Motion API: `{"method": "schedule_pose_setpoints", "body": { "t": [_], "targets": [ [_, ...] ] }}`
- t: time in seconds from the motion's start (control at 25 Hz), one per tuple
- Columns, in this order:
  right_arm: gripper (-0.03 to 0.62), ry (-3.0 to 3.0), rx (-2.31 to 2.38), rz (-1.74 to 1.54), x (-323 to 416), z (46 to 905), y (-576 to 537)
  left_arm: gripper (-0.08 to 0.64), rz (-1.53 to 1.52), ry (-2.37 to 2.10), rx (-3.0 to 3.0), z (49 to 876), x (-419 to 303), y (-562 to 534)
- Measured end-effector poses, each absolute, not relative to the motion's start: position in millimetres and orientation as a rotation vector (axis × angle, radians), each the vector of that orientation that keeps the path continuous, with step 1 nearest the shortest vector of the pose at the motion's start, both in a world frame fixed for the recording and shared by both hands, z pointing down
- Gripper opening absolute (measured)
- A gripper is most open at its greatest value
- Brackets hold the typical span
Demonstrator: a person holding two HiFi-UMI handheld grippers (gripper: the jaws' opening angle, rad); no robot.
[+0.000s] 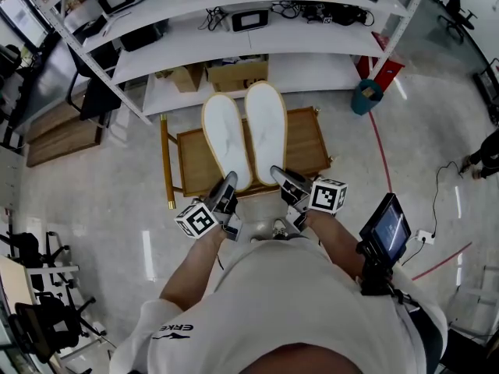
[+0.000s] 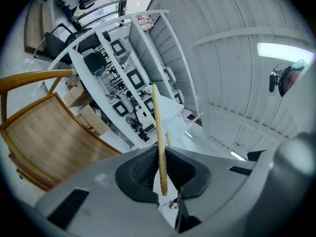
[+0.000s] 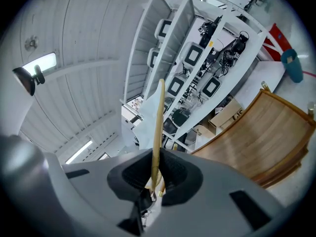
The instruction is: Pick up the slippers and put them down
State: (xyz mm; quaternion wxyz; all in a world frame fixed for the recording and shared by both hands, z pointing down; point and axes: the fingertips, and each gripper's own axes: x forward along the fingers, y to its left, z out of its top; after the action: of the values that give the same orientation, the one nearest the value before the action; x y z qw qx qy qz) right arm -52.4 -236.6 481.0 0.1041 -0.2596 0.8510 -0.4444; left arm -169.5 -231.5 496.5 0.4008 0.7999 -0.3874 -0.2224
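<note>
My left gripper (image 1: 224, 197) is pinched almost shut on the near end of the left slipper (image 1: 226, 142). My right gripper (image 1: 287, 184) grips the right slipper (image 1: 267, 127) the same way. Both slippers jut out level from my jaws, side by side and close together. They are in the air above the seat of the wooden chair (image 1: 304, 142), with their broad ends pointing toward its far edge. Edge-on they look thin and flat, and I judge them light. They don't droop, so they seem stiff enough to carry by one end. The pale faces look smooth and only a narrow strip sits between my pads, so a quick swing might let them slip.
</note>
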Motion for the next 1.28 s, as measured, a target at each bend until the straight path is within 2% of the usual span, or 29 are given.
{"method": "schedule_pose_setpoints", "body": {
  "t": [0.92,1.28],
  "targets": [
    [0.034,2.468,-0.831,-1.300,-51.6,482.8,-232.7,0.034,-0.542,-0.896,2.061,492.1,-164.7,-229.5],
    [0.034,2.376,-0.990,-1.267,-29.3,483.8,-222.2,0.034,-0.481,-0.755,2.084,494.1,-143.7,-230.5]
  ]
}}
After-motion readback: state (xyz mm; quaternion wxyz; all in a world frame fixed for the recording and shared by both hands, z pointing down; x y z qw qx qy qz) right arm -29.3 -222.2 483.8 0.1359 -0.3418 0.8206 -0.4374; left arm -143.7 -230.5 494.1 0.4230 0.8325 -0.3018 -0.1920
